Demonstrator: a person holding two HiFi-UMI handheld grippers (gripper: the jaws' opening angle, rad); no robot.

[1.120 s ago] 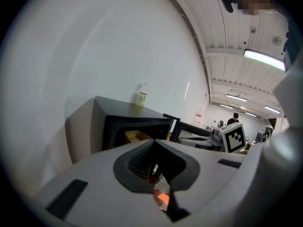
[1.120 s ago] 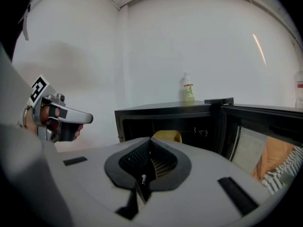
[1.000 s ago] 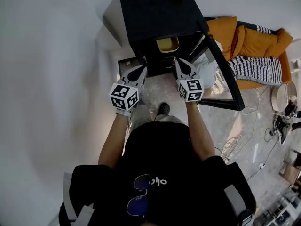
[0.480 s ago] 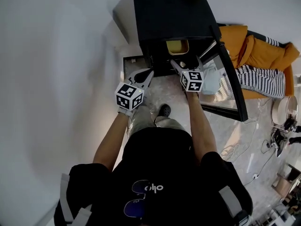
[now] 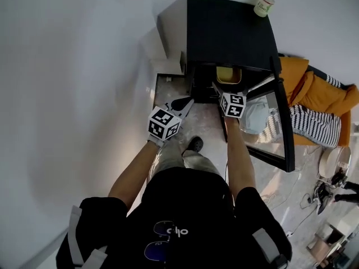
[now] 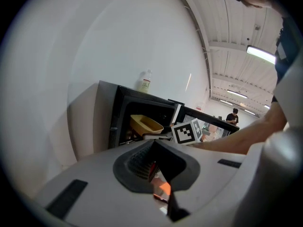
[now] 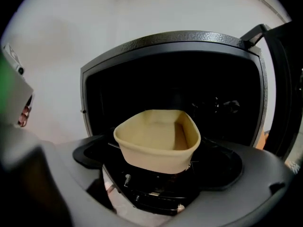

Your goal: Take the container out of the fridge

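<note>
The yellow container (image 7: 156,145) sits on a shelf inside the open black mini fridge (image 5: 230,32). The right claw (image 5: 220,89) is opening its jaws, and the container's near wall stands between them, untouched. The left claw (image 5: 188,101) hangs back outside, clenched on nothing. A shallow bite on that slanted wall could slip. Pushing in too far could shove the container deeper. The open door (image 5: 283,122) stands near the right arm and could get knocked.

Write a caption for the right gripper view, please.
Right gripper opening its jaws, yellow container between them untouched, inside the open black fridge.
</note>
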